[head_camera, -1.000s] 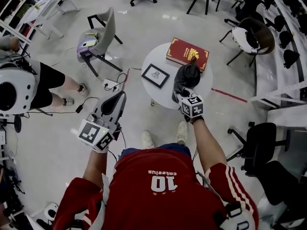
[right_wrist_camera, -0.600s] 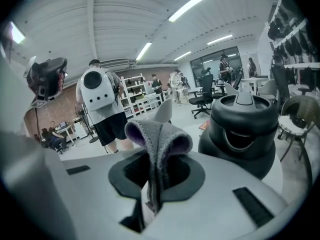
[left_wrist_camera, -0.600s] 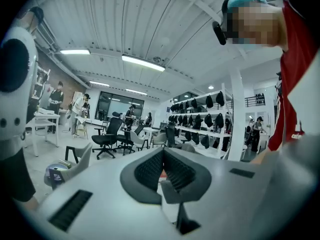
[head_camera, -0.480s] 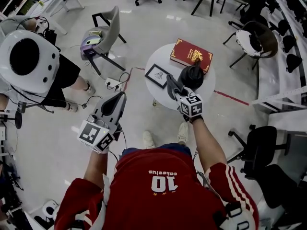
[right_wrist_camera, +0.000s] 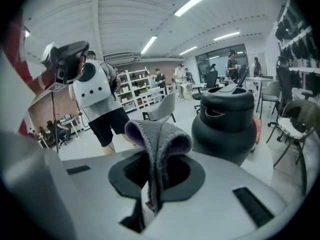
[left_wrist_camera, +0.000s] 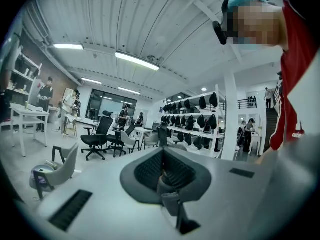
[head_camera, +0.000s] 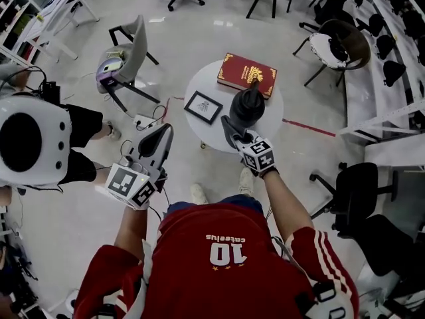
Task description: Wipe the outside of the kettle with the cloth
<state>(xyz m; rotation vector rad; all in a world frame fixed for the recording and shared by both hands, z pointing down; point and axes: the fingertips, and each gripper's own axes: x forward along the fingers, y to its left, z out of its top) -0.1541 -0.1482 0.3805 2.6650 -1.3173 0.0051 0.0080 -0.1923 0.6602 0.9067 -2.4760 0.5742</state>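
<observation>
Kettle: the dark grey rounded kettle (head_camera: 248,105) stands on the round white table (head_camera: 202,82), just in front of the red hardback book (head_camera: 244,74).
Right claw: the right gripper (head_camera: 236,135) is clamped on the grey knitted cloth (right_wrist_camera: 157,139), just left of the kettle and seemingly not touching it.
Left claw: the left gripper (head_camera: 161,138) has its jaws together on nothing, well left of the kettle.
Risk: nothing steadies the kettle, so a hard sideways wipe could probably slide or tip it toward the book; the thinly pinched cloth might also pull free.
Change: a second ago the cloth lay against the kettle's body; now it has drawn back to the left.
</observation>
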